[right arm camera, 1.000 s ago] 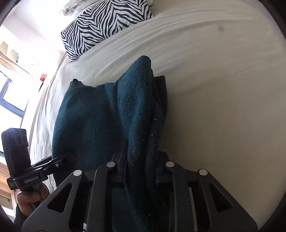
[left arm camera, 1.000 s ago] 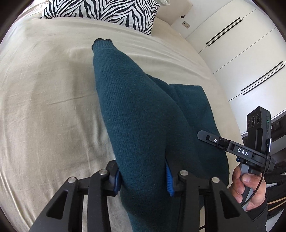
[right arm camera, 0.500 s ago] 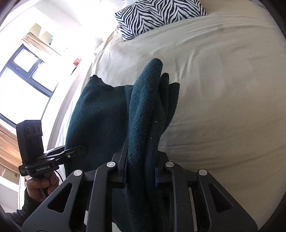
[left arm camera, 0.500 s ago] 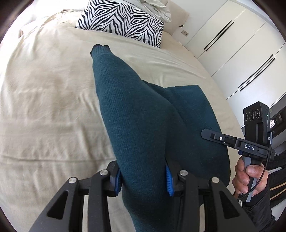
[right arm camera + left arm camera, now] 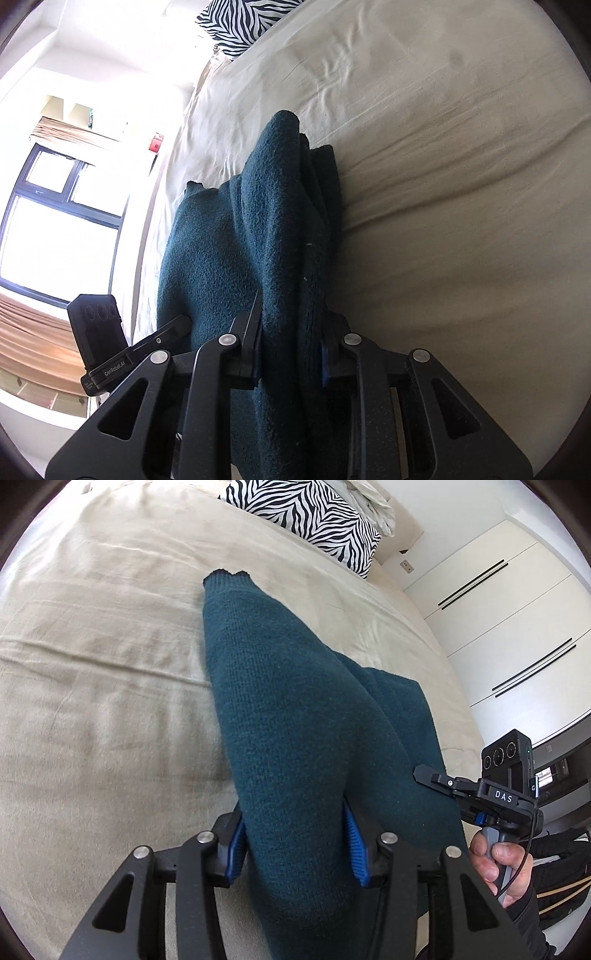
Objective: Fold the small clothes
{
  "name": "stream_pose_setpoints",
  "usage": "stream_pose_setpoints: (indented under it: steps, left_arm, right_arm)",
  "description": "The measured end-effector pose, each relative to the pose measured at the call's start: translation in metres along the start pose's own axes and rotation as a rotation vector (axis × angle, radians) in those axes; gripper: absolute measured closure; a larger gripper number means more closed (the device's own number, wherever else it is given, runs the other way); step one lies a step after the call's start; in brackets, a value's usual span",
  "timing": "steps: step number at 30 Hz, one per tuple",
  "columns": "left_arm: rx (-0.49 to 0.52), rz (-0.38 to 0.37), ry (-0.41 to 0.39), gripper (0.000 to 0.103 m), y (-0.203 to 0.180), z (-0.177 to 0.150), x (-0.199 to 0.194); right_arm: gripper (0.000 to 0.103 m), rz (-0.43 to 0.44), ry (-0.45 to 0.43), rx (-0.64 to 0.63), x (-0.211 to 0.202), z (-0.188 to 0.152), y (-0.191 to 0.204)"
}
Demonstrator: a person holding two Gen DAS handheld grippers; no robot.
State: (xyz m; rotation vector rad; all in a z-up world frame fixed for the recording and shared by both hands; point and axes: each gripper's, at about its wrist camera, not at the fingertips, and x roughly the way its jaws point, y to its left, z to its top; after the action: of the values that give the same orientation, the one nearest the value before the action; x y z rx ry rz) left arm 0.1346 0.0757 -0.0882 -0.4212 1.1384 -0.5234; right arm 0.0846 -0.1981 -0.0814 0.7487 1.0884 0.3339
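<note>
Mid-fold, probably: left claw (image 5: pixel 295 843) and right claw (image 5: pixel 291 356) each pinch a bunched edge of the teal knit sweater (image 5: pixel 291 716), part lifted, far end lying on the bed (image 5: pixel 92 664). Next likely carrying the held edge over, evenly. Fuzzy thick knit; wrinkled beige sheet.

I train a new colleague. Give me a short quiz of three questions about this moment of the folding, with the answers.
1. True or false: both grippers are shut on the teal sweater.
2. On what does the far end of the sweater rest? A. the beige bed sheet B. a wooden table C. the floor
3. Fill in: the pillow at the head of the bed has a ____ pattern.

Key: 1. True: the left gripper and the right gripper each clamp it. 2. A. 3. zebra.
</note>
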Motion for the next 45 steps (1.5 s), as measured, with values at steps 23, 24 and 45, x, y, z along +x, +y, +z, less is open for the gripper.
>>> stream_pose_setpoints:
  steps: [23,24,45]
  left_arm:
    - [0.131,0.234,-0.056,0.042,-0.041,0.056,0.029]
    - [0.115,0.211,-0.061,0.041,-0.034,0.057,0.033]
    - [0.212,0.240,-0.199,0.038,-0.073,-0.037,-0.013]
  right_arm:
    - [0.065,0.037,-0.001,-0.023,0.020,0.072,0.026]
    - [0.067,0.031,0.006,-0.009,0.028,0.074,0.016]
    - [0.077,0.242,0.025,0.019,-0.025,-0.054,-0.034]
